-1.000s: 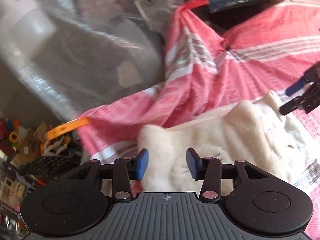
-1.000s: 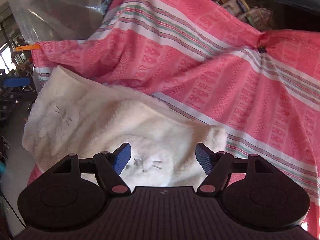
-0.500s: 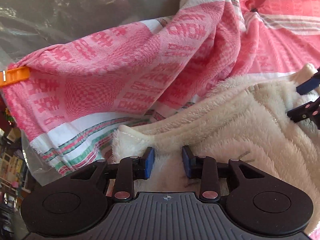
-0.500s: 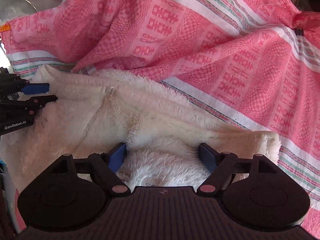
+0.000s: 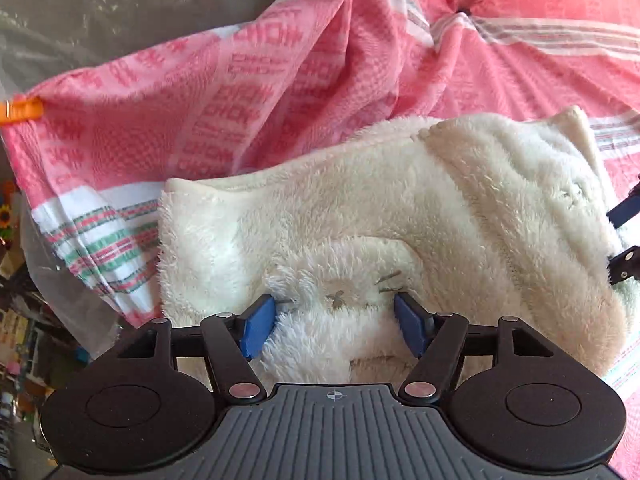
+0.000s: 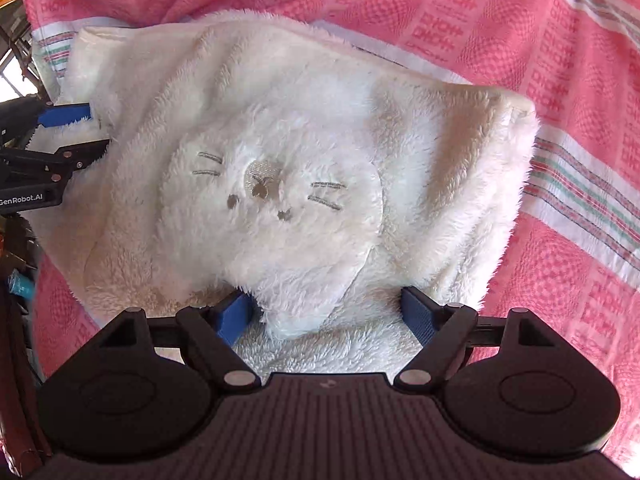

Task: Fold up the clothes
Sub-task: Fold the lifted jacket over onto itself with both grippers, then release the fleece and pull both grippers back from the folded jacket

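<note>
A white fleece garment [image 5: 400, 208] with an embroidered cat face [image 6: 264, 188] lies folded over on a pink patterned cloth [image 6: 520, 40]. In the left wrist view my left gripper [image 5: 335, 326] is open, its blue pads on either side of the cat face [image 5: 340, 296] at the garment's near edge. My right gripper [image 6: 327, 316] is also open, its pads straddling the fleece's lower edge below the face. The left gripper [image 6: 96, 130] shows at the garment's left side in the right wrist view. The right gripper [image 5: 626, 236] shows at the right edge of the left wrist view.
The pink cloth [image 5: 240, 100] rises in folds behind the garment, held by an orange clip [image 5: 20, 110] at its left corner. A clear plastic sheet [image 5: 100, 8] hangs beyond it. Cluttered shelves [image 5: 12, 320] lie off the left edge.
My left gripper's fingers have spread from a narrow gap to wide open. Both grippers have drawn back, and the garment now lies flatter with the cat face on top.
</note>
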The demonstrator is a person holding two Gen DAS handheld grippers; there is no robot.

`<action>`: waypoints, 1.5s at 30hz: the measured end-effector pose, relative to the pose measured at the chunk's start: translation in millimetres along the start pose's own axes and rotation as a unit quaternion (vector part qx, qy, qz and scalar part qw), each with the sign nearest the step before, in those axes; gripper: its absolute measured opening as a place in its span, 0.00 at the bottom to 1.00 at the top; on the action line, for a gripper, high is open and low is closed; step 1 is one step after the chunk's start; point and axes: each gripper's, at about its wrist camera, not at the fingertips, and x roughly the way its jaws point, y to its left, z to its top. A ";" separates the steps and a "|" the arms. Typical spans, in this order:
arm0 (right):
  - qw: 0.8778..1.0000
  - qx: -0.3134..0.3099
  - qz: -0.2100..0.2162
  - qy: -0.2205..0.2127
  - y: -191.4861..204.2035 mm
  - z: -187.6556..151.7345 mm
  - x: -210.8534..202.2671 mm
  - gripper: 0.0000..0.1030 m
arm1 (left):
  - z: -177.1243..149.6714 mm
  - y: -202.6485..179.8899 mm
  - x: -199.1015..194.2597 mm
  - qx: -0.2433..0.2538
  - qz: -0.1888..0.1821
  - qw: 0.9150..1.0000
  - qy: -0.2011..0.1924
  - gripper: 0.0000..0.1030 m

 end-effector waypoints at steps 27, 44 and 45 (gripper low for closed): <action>0.999 -0.014 -0.021 -0.047 41.5 4.7 -11.6 0.99 | -11.1 5.0 -18.3 -0.072 0.063 0.995 0.021 0.99; 0.993 0.070 -0.093 -0.016 83.6 -45.6 -92.6 0.99 | -7.9 -20.2 -108.8 -0.100 0.054 0.993 -0.029 1.00; 0.993 0.070 -0.093 -0.017 87.7 -47.9 -93.3 0.99 | -7.2 -24.4 -107.5 -0.107 0.054 0.993 -0.021 1.00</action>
